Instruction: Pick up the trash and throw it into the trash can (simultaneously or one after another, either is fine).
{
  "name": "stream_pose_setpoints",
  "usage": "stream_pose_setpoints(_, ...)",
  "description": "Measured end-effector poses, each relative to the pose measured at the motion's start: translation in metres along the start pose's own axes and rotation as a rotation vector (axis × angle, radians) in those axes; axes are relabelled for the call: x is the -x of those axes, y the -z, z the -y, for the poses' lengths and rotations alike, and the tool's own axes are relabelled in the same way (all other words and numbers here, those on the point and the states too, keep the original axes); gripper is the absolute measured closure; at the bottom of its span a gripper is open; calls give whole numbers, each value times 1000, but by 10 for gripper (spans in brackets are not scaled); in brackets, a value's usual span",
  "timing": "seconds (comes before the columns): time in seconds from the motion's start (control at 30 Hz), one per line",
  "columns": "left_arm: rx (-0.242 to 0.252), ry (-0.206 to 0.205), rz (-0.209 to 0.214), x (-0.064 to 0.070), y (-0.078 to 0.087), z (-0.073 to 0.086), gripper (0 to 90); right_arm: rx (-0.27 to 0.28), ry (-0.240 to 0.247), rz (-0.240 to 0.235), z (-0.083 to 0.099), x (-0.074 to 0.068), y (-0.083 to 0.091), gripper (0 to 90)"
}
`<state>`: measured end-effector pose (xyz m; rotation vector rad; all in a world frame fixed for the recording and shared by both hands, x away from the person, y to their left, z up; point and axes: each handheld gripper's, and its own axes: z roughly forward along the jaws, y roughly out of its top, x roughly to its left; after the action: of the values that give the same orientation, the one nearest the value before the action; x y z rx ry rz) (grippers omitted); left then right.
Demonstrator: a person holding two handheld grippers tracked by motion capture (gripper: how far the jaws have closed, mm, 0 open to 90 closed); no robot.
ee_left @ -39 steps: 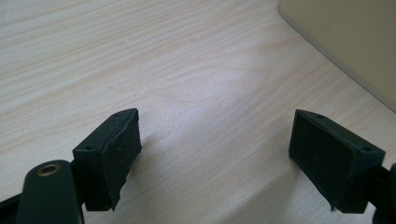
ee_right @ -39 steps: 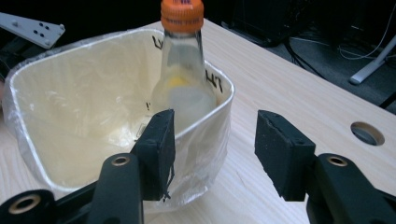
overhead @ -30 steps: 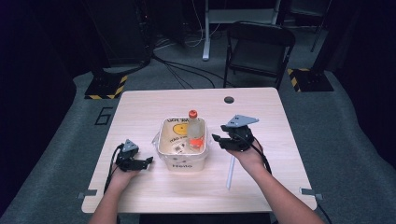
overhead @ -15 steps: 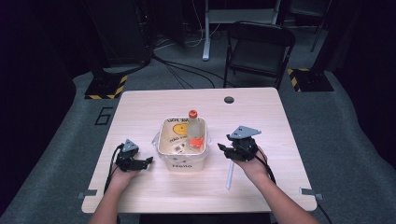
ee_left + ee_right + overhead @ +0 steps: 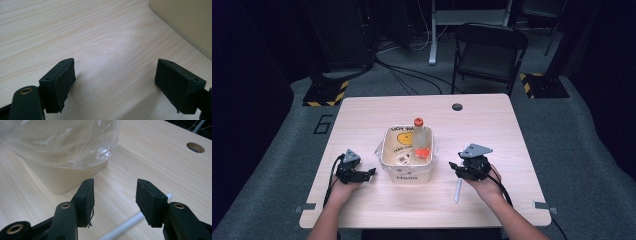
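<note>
Pale wood bench (image 5: 492, 125), tub (image 5: 406, 172) mid-frame. Left gripper (image 5: 115, 86) and right gripper (image 5: 115, 200) fingers released; white tube (image 5: 127, 223) under right.

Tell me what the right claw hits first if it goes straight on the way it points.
Probably the bin. The right claw aims along bare table just past its corner, open, with the white tube under it. Depth is unclear.
</note>
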<state>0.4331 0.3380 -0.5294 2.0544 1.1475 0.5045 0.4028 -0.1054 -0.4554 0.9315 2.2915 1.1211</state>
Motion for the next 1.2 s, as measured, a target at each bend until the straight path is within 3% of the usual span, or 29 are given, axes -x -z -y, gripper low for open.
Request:
stream_pose_setpoints(0.47, 1, 2, -1, 0, 0, 0, 167, -47, -68, -13, 25, 6, -4, 480)
stream_pose_setpoints(0.87, -2, 2, 0, 0, -2, -2, 167, -118, -71, -24, 46, 4, -15, 478)
stream_pose_setpoints(1.2, -5, 1, 1, 0, -3, -3, 167, -133, -99, -41, 51, 3, -20, 480)
